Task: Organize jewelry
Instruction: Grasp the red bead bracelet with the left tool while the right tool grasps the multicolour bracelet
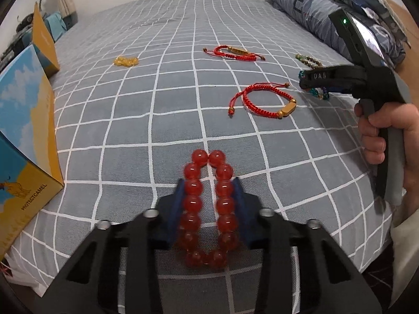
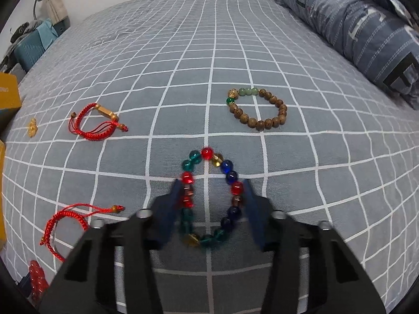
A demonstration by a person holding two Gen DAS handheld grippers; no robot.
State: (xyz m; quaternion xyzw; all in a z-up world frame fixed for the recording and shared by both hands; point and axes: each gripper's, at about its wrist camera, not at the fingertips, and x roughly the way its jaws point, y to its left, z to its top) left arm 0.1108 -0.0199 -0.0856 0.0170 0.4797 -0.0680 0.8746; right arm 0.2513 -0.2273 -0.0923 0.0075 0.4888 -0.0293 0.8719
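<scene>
My left gripper (image 1: 208, 187) is shut on a red bead bracelet (image 1: 208, 209), squeezed into a long loop over the grey checked bed (image 1: 157, 91). My right gripper (image 2: 209, 191) is shut on a multicoloured glass bead bracelet (image 2: 209, 198); it also shows in the left wrist view (image 1: 314, 82) at the right. Two red cord bracelets with gold tubes lie on the bed (image 1: 264, 102) (image 1: 233, 52). A brown wooden bead bracelet (image 2: 258, 108) lies beyond my right gripper. A small yellow charm (image 1: 125, 61) lies far left.
A blue and yellow cardboard box (image 1: 23, 144) stands open at the bed's left edge. A folded blue-grey quilt (image 2: 353, 31) lies along the far right. Clutter and a lamp stand past the far left corner.
</scene>
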